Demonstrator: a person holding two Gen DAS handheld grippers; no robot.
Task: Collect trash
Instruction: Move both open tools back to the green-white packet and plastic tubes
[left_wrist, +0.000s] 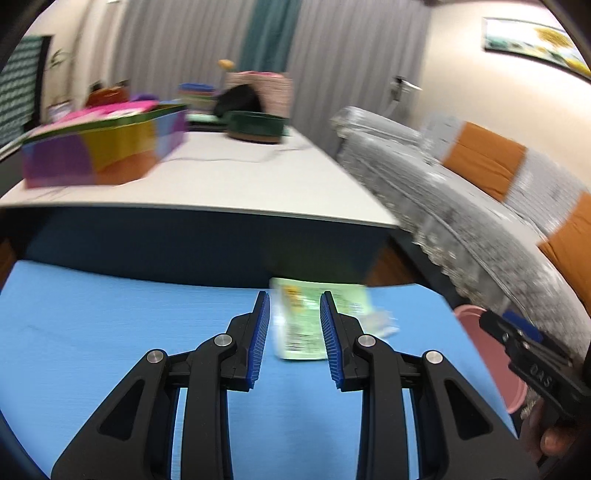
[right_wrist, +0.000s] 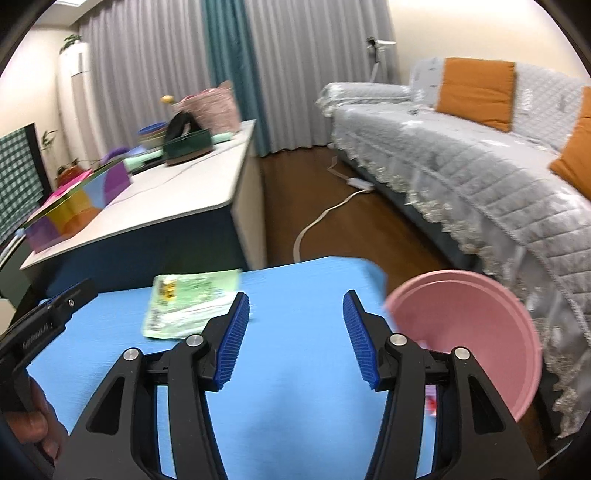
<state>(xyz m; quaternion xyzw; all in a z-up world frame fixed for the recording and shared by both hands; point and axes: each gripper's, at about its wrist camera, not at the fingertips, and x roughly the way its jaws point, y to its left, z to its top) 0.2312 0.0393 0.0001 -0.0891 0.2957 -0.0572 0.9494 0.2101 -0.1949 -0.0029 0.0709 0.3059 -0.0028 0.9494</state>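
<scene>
A light green snack wrapper (left_wrist: 301, 325) lies flat on the blue table top (left_wrist: 110, 332) near its far edge. My left gripper (left_wrist: 293, 302) is open, its jaws on either side of the wrapper's near part; whether they touch it I cannot tell. A small clear crumpled scrap (left_wrist: 380, 323) lies just right of the wrapper. In the right wrist view the wrapper (right_wrist: 188, 306) lies left of my open, empty right gripper (right_wrist: 295, 306). A pink bin (right_wrist: 480, 332) stands at the table's right edge, with something small and red inside (right_wrist: 430, 402). The right gripper also shows in the left wrist view (left_wrist: 491, 325).
A white table (right_wrist: 177, 199) behind holds a colourful box (right_wrist: 74, 210), a dark green round tin (right_wrist: 186, 147) and a woven basket (right_wrist: 212, 107). A grey sofa (right_wrist: 461, 166) with orange cushions (right_wrist: 476, 92) stands right. A white cable (right_wrist: 325, 214) lies on the wooden floor.
</scene>
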